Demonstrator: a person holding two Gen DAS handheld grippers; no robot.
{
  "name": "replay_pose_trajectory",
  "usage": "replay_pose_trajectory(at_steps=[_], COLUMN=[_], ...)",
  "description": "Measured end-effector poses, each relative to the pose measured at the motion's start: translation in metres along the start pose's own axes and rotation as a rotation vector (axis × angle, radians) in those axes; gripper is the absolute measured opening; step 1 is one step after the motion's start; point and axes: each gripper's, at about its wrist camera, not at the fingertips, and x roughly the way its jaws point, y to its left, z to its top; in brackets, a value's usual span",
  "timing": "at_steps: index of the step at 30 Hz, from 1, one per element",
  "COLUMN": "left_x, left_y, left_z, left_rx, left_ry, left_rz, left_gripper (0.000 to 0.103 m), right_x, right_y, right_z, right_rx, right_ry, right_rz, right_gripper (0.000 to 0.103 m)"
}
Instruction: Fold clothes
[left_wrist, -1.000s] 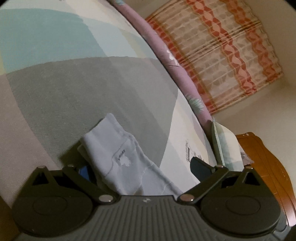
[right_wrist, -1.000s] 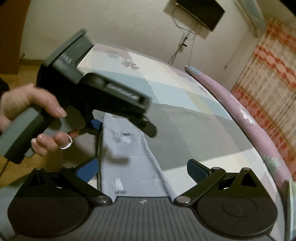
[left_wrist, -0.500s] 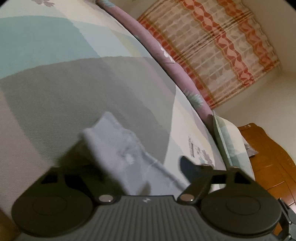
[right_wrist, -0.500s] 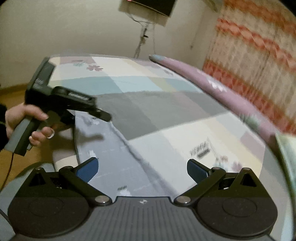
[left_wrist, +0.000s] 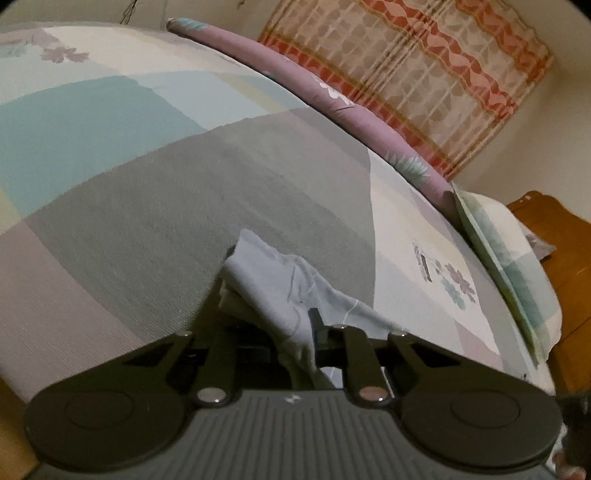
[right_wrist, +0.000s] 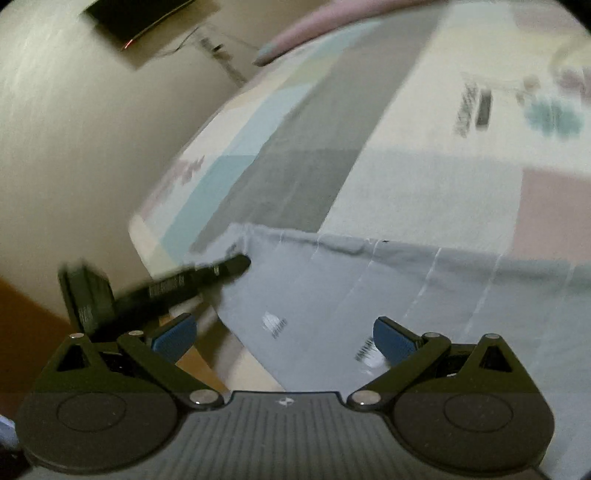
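Left gripper (left_wrist: 295, 332) closing on garment (left_wrist: 280, 280) corner.
Right gripper (right_wrist: 284, 332) fingers spread above its near edge; bedspread (left_wrist: 147, 192) beyond lies bare.

The left wrist view looks down along its claw (left_wrist: 291, 332), close over the bed (left_wrist: 147, 192), curtain (left_wrist: 424, 85) at 1 o'clock. The right wrist view, rolled and blurred, faces the same bed (right_wrist: 424, 147); both share the cloth (left_wrist: 280, 280) (right_wrist: 369, 288)
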Motion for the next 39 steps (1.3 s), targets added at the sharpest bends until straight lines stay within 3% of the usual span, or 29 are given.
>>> replay_pose_trajectory(at_steps=[3,12,17,23,39], left_x=[-0.006,-0.014,-0.017,-0.017,-0.025], left_y=[-0.006,-0.021,-0.027,-0.033,-0.053], left_z=[0.001,0.007,0.011,0.014,0.022], left_rx=[0.018,0.077,0.089,0.107,0.137], left_ry=[-0.018,-0.047,-0.054,-0.057,-0.061], left_rz=[-0.006,-0.002,-0.016,-0.021,-0.037], left_gripper=[0.015,0.015,0.015,0.015,0.015], right_x=[0.014,0.042,0.049,0.048,0.042], right_y=[-0.010,-0.036,-0.035,-0.024,-0.001], right_z=[0.013,0.035,0.038,0.030,-0.021], right_rx=[0.129,0.415,0.438,0.441,0.506], right_ry=[-0.007,-0.071,-0.106,-0.088,0.124], right_rz=[0.041,-0.026,-0.063,-0.077,0.003], right_gripper=[0.103,0.103,0.103,0.103,0.103])
